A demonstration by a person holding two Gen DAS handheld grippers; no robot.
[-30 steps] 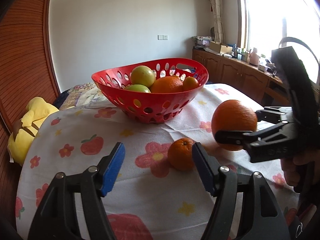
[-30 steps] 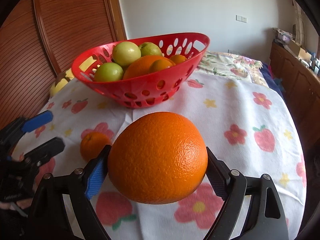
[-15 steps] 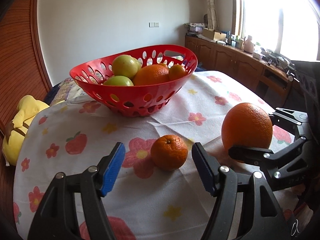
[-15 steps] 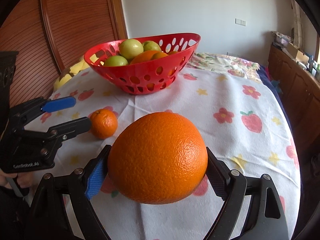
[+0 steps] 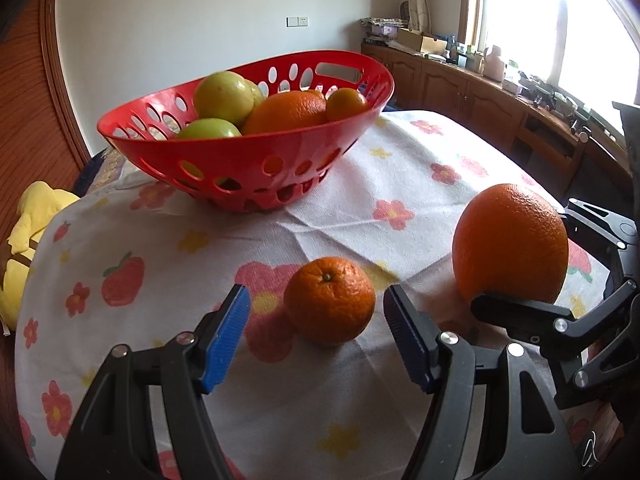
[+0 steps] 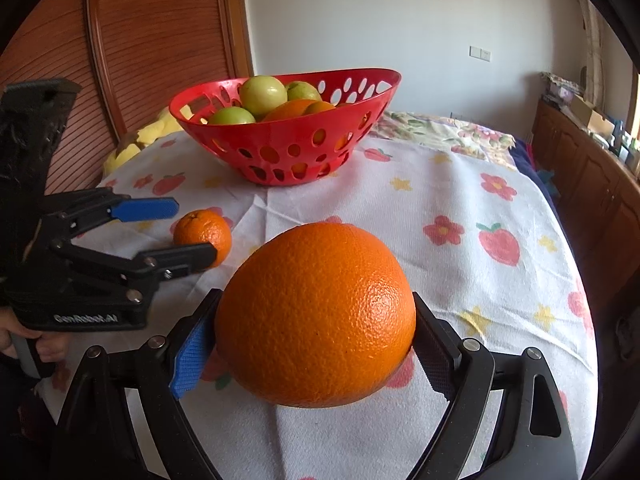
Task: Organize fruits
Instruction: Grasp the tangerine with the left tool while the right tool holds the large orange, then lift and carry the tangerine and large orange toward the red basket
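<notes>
A red perforated basket (image 5: 248, 168) (image 6: 280, 148) stands on the flowered cloth and holds green apples and oranges. A small orange (image 5: 330, 300) (image 6: 203, 234) lies on the cloth. My left gripper (image 5: 316, 334) (image 6: 180, 232) is open, its blue pads on either side of the small orange and just short of it. My right gripper (image 6: 308, 344) is shut on a large orange (image 6: 316, 314) (image 5: 512, 242), held low over the cloth to the right of the small one.
A yellow soft toy (image 5: 24, 236) lies at the table's left edge. A wooden slatted wall (image 6: 120, 60) is behind on the left. Low wooden cabinets (image 5: 500, 108) run under the window on the right.
Both grippers have drawn back from the basket and lower toward the cloth. The left gripper has centred on the small orange. The right gripper still holds the large orange.
</notes>
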